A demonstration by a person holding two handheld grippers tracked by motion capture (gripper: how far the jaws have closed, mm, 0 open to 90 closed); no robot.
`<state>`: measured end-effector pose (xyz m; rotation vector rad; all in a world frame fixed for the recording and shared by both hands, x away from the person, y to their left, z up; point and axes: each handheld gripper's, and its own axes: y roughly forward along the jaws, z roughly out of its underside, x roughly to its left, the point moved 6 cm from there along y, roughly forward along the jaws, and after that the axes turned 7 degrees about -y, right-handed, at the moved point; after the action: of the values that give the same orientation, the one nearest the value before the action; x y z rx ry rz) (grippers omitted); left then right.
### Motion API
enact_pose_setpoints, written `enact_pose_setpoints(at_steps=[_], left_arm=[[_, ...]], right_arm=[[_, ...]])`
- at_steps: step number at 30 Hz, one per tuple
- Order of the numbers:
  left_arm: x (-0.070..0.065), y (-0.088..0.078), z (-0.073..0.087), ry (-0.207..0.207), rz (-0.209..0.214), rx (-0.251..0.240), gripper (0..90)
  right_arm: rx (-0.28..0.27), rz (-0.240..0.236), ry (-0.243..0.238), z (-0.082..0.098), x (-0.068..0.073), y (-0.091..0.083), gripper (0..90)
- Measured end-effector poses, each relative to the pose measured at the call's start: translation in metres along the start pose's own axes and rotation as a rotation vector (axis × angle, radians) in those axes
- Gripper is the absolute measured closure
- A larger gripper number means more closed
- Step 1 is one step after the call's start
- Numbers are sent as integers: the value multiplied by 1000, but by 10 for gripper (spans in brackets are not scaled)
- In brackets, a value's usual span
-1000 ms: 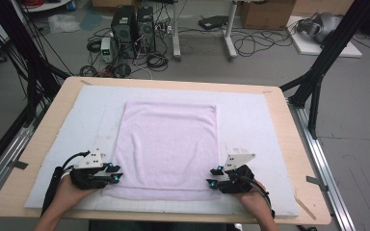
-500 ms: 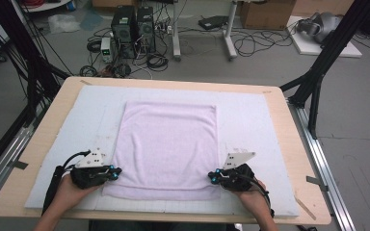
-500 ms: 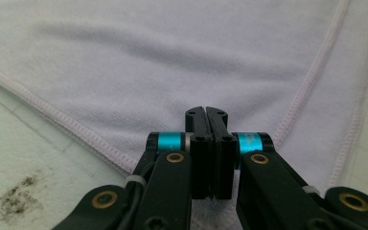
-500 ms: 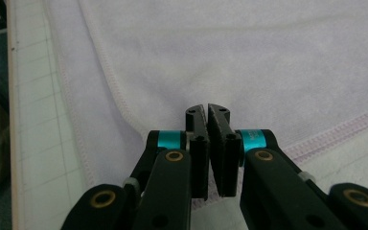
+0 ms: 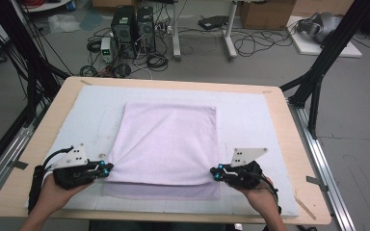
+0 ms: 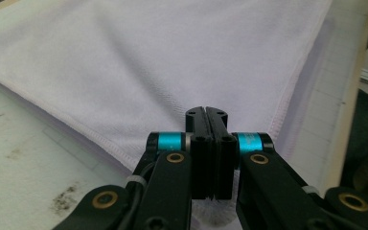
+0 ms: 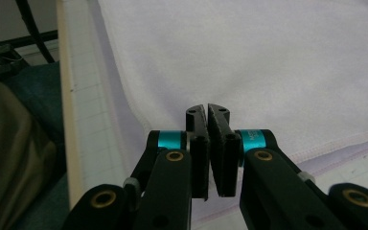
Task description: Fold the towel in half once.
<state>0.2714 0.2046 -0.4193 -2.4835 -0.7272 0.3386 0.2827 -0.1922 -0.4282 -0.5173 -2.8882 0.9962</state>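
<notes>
Two grippers: each at a near corner of the towel (image 5: pixel 166 139)
Left gripper (image 5: pixel 107 168): jaws just closed, pinching the near-left corner
Right gripper (image 5: pixel 214 173): jaws just closed, pinching the near-right corner
Towel: spread on the white mat (image 5: pixel 250 115), near edge raised off it

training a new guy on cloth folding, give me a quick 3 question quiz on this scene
1. True or false: the left hand-held gripper is shut on the top layer of the pale purple towel at a near corner.
2. Multiple choice: the towel lies on A) bare wood, B) a white mat, C) a tray.
3. Short answer: what does the right hand-held gripper hold?

Key
1. True; the top layer is lifted off the strip beneath.
2. B
3. The towel's other near corner, top layer only.
</notes>
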Motion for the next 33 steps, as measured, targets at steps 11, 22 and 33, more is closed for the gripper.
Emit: enact_pose_setpoints(at_steps=[11, 22, 33], left_arm=[[-12, 26, 44, -29, 42, 128, 695], [-12, 26, 53, -21, 41, 139, 881], [-6, 22, 47, -62, 20, 85, 668]], right_arm=[[63, -93, 36, 36, 22, 21, 667], [101, -134, -6, 43, 31, 28, 883], [-23, -131, 73, 35, 25, 16, 676]])
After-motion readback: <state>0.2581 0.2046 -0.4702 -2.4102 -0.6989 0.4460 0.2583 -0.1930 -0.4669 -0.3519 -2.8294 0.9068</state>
